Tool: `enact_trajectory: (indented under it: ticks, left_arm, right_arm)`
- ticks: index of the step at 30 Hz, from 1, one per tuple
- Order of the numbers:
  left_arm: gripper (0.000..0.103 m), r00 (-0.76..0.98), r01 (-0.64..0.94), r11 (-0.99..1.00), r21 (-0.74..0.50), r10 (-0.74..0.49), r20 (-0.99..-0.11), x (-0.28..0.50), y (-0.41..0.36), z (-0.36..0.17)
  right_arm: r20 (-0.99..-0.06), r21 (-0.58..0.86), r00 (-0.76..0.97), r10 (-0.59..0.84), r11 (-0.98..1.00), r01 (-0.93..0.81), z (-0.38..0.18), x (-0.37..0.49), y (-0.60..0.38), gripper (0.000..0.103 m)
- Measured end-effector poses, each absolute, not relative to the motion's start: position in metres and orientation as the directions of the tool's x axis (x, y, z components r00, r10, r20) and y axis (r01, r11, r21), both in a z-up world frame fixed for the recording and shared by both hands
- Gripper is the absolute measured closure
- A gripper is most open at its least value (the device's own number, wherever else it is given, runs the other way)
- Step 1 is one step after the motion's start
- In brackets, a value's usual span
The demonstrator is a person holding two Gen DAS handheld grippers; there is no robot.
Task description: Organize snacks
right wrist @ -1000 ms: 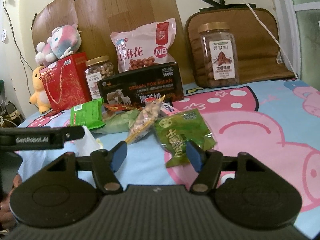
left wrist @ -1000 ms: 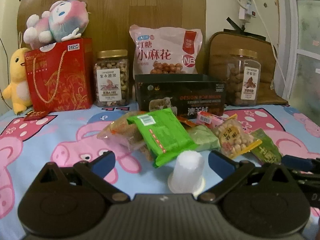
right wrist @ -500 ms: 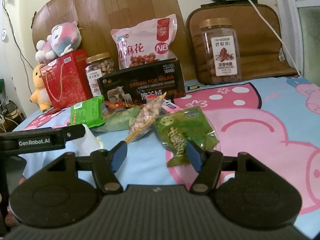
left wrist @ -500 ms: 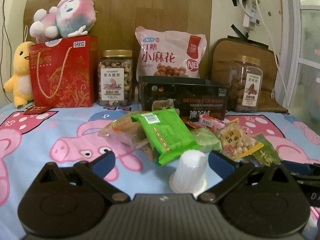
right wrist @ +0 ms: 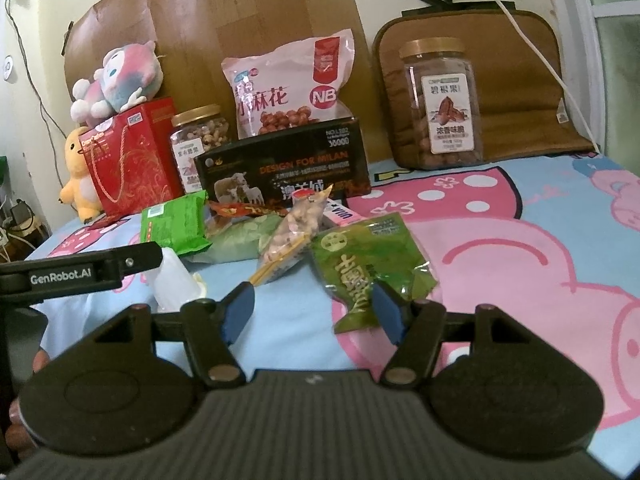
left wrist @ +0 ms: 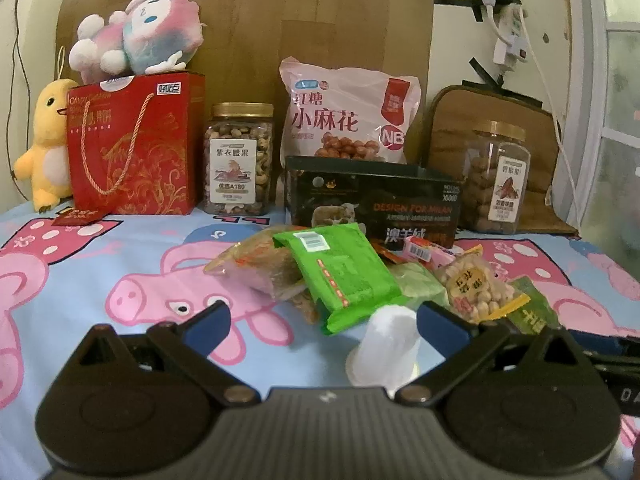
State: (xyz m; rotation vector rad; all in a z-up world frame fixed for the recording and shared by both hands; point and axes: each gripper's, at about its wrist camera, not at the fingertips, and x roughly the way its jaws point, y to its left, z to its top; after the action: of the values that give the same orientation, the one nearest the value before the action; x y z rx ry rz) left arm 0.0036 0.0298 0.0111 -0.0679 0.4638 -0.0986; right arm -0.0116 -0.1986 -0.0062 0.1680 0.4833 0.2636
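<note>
On the bed, over a blue sheet (left wrist: 100, 280) printed with pink pigs, a loose heap of snack packets lies just in front of a black box (left wrist: 372, 204). Both tongs released, nothing held.

Left tongs (left wrist: 322, 320): jaws wide apart, low over the sheet. A small white jelly cup (left wrist: 386, 354), upside down, stands between them, nearer the right finger; contact with that pad cannot be told. Probably light, smooth-walled, tapered, so likely to slip upward out of a pinch. Best taken low, near the wider rim.

Right tongs (right wrist: 314, 312): jaws apart, the tail of a dark green packet (right wrist: 368, 260) lying just inside the right finger. Soft film, crinkly, light; a grip across the flat sealed edge looks safest.

Rest of the heap: bright green packet (left wrist: 344, 272) on top of a clear wrapped one (left wrist: 260, 268); peanut bag (left wrist: 472, 284), lumpy, contents would shift; pale green pouch (left wrist: 420, 284); pink bar (left wrist: 428, 250) partly buried.

Containers: black box is open-topped, inside hidden. Left nut jar (left wrist: 239, 160) lidded, full. Right nut jar (left wrist: 496, 178) lidded, full. Red gift bag (left wrist: 132, 144) carries a plush toy (left wrist: 136, 36) on top. Large pink bag (left wrist: 348, 116) sealed, upright behind the box.
</note>
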Motion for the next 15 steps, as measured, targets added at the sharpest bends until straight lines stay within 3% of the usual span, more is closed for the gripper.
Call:
enact_trajectory:
  ticks: [8, 13, 15]
  left_arm:
    - [0.000, 0.889, 0.090, 0.987, -0.134, -0.140, -0.437, 0.003, 0.037, 0.011]
    - [0.001, 0.885, 0.085, 0.978, -0.189, -0.161, -0.436, 0.004, 0.047, 0.011]
    - [0.001, 0.886, 0.080, 0.974, -0.214, -0.168, -0.433, 0.004, 0.052, 0.011]
  right_arm:
    - [-0.391, 0.190, 0.883, 0.260, 0.962, -0.199, 0.007, -0.004, -0.207, 0.035]
    - [-0.419, 0.157, 0.853, 0.312, 0.950, -0.270, 0.012, 0.014, -0.195, 0.035]
    - [-0.442, 0.159, 0.829, 0.343, 0.939, -0.303, 0.012, 0.024, -0.188, 0.049]
